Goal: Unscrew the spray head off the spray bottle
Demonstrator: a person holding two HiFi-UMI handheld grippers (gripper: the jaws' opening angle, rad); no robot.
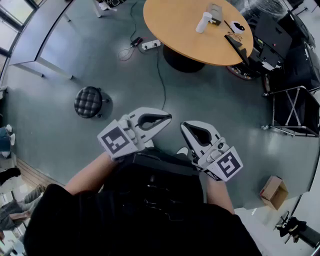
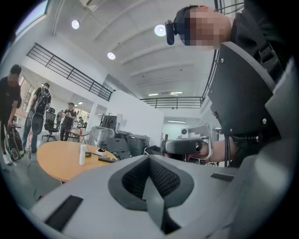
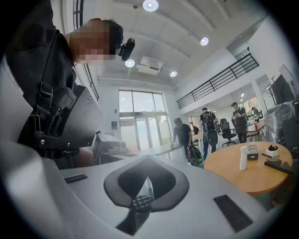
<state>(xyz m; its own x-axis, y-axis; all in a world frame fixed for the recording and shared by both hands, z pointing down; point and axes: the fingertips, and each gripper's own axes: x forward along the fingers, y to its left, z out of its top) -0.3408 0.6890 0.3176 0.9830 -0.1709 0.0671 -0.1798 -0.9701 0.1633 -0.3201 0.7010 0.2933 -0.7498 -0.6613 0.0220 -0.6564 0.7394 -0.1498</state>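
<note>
Close against the person's dark top, the 2 hand-held tools sit level above the grey floor, their tips angled toward each other but apart. The left gripper [image 1: 168, 118] has its jaws pressed together with nothing between them, and the right gripper [image 1: 183, 125] is likewise squeezed closed and empty. Further out on the floor a black tufted stool [image 1: 89, 101] stands off to the left, and a cardboard box [image 1: 273, 191] lies at the right. Beyond them a thin cable runs to a white power strip [image 1: 150, 45] near the foot of the round wooden table [image 1: 172, 27]. The white spray bottle [image 1: 204, 22] stands upright on that table, just beside a small grey box [image 1: 215, 14], well apart from both tools and touched by neither; in the left gripper view it shows far off to the left of the jaws, in the right gripper view far off to the right
</note>
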